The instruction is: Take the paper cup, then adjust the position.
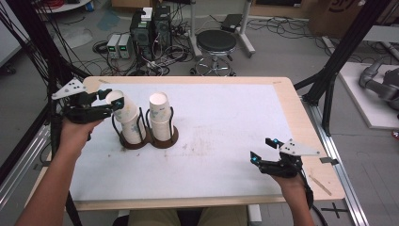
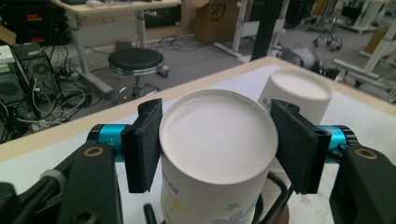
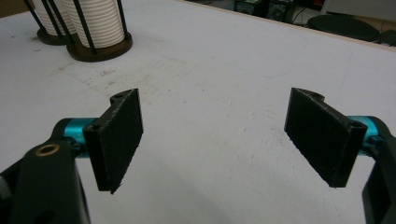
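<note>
Left gripper (image 1: 111, 100) sits at upper left of the high view, jaws on either side of the top paper cup (image 1: 115, 99) of the left stack. In the left gripper view that gripper (image 2: 217, 142) has one black pad at each side of the cup (image 2: 218, 140); the left pad looks to touch the cup wall, the right pad is at the rim or just off it, firm grip cannot be told. Cup is upside down, its flat white bottom facing the camera, small printed flowers low on its side, and it leans toward the hand.

Right gripper (image 1: 262, 150) sits at lower right of the high view, low over the white mat (image 1: 226, 141), jaws wide apart with nothing between. Right gripper view shows the same gripper (image 3: 219, 135) with bare mat (image 3: 215, 84) in the gap, faint brown stains further up.

Left stack (image 1: 128, 120) and right stack (image 1: 161, 117) stand side by side in a dark wire holder (image 1: 150, 139) with round brown bases, left of centre on the mat. In the right gripper view the holder (image 3: 100, 46) is at upper left. Second cup top (image 2: 299, 91) shows just behind the first in the left gripper view.

Mat covers a wooden table (image 1: 301, 113). Beyond it, black stool (image 1: 216, 42), computer boxes (image 1: 150, 28) and loose cables on grey floor.
</note>
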